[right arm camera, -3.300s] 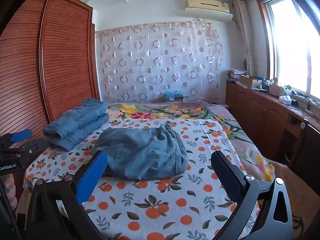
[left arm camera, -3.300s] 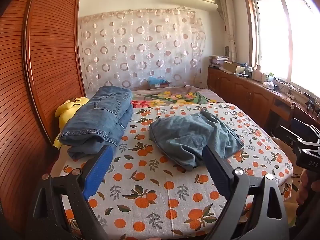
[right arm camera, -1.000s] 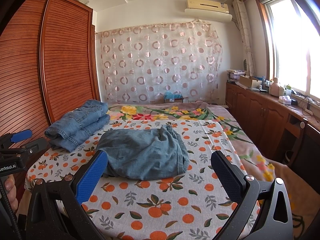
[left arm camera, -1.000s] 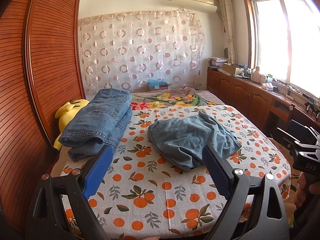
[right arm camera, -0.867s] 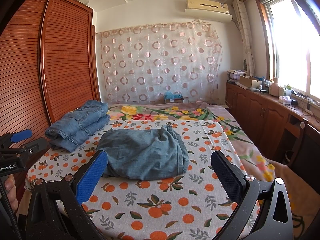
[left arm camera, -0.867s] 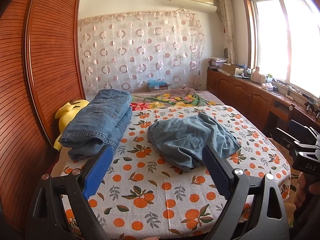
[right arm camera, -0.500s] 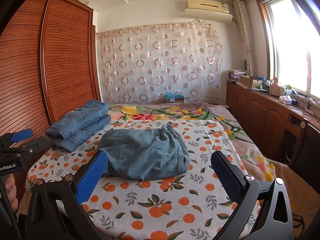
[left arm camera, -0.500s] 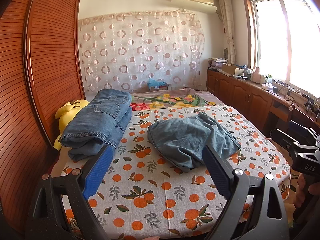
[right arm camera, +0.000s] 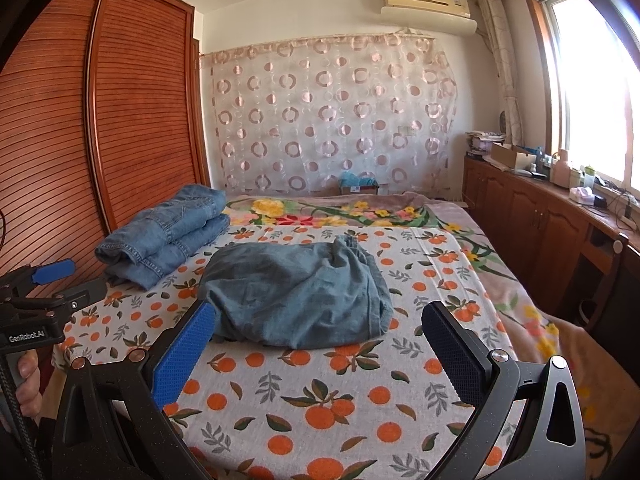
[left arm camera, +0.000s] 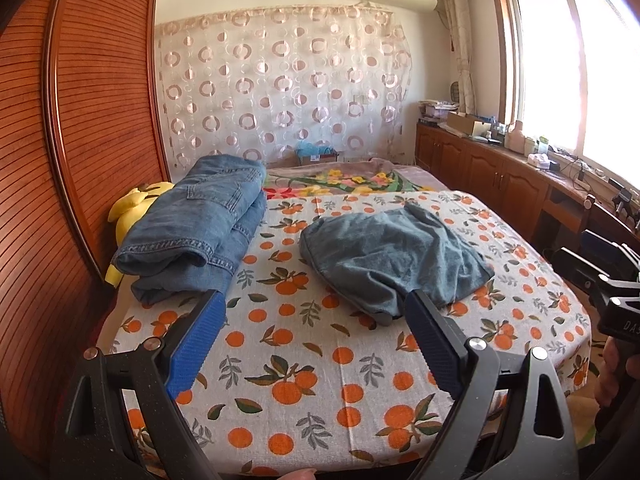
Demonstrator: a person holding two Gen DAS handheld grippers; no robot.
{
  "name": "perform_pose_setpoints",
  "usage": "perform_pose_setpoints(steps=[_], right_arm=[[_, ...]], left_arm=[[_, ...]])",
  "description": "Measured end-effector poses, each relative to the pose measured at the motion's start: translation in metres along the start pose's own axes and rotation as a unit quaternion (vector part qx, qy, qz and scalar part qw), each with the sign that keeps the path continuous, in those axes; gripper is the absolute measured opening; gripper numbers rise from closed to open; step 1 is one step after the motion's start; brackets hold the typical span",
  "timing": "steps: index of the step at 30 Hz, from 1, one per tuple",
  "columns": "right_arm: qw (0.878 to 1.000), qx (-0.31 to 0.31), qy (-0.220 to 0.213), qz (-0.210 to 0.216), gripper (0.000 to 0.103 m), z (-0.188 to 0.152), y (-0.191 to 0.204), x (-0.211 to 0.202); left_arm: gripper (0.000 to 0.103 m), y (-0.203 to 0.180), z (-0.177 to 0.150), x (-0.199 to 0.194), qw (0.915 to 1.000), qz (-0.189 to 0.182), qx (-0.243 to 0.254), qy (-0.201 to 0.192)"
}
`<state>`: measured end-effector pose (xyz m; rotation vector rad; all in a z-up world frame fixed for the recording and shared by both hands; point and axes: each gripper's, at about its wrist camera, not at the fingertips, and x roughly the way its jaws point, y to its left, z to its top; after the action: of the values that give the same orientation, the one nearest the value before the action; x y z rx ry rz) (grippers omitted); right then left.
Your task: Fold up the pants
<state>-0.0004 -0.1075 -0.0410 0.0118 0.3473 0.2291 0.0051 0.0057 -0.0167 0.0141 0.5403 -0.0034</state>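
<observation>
A: You are holding both grippers above the near edge of the bed [left arm camera: 304, 364], and each is spread wide with nothing between its blue pads. Your left gripper [left arm camera: 312, 328] is hanging in front of the crumpled grey-blue pants [left arm camera: 394, 258], which are lying loose near the middle of the orange-print sheet [right arm camera: 328, 404].

B: And your right gripper [right arm camera: 318, 334] is pointing at the same heap from the other side. A stack of folded jeans [right arm camera: 164, 234] is sitting at the sheet's left edge, apart from the pants, with a yellow plush toy [left arm camera: 134, 210] wedged beside it against the slatted wardrobe [left arm camera: 80, 120].

A: "GenRobot.AI" is showing on your left gripper's body in the right wrist view. A cardboard box [right arm camera: 358, 188] is standing below the circle-patterned curtain [right arm camera: 332, 120]; I cannot tell its contents.
</observation>
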Motion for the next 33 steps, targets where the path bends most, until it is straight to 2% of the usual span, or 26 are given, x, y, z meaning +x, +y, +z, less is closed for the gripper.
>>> perform_pose_setpoints(steps=[4, 7, 10, 12, 15, 25, 30, 33], right_arm=[[1.000, -0.009, 0.012, 0.016, 0.099, -0.001, 0.002, 0.009], [0.999, -0.018, 0.023, 0.028, 0.090, 0.001, 0.002, 0.019], [0.998, -0.024, 0.040, 0.051, 0.076, 0.002, 0.005, 0.034], [0.996, -0.032, 0.056, 0.069, 0.059, 0.001, 0.009, 0.048], [0.991, -0.053, 0.083, 0.089, 0.050, 0.002, 0.017, 0.073], [0.967, -0.103, 0.162, 0.168, 0.038, 0.005, 0.046, 0.130], [0.961, -0.126, 0.181, 0.167, 0.038, 0.013, 0.052, 0.154], [0.960, -0.142, 0.191, 0.147, 0.038, 0.017, 0.051, 0.168]], left_arm=[[0.092, 0.011, -0.008, 0.012, 0.9998, 0.006, -0.003, 0.016], [0.092, 0.020, -0.016, 0.022, 0.9995, 0.010, -0.007, 0.028], [0.092, 0.028, -0.023, 0.030, 0.9991, 0.010, -0.010, 0.040], [0.092, 0.033, -0.029, 0.037, 0.9986, 0.011, -0.013, 0.049], [0.092, 0.038, -0.036, 0.046, 0.9979, 0.013, -0.015, 0.062], [0.092, 0.065, -0.049, 0.057, 0.9960, 0.011, -0.034, 0.082], [0.092, 0.074, -0.052, 0.061, 0.9954, 0.010, -0.041, 0.086], [0.092, 0.078, -0.054, 0.064, 0.9951, 0.010, -0.044, 0.087]])
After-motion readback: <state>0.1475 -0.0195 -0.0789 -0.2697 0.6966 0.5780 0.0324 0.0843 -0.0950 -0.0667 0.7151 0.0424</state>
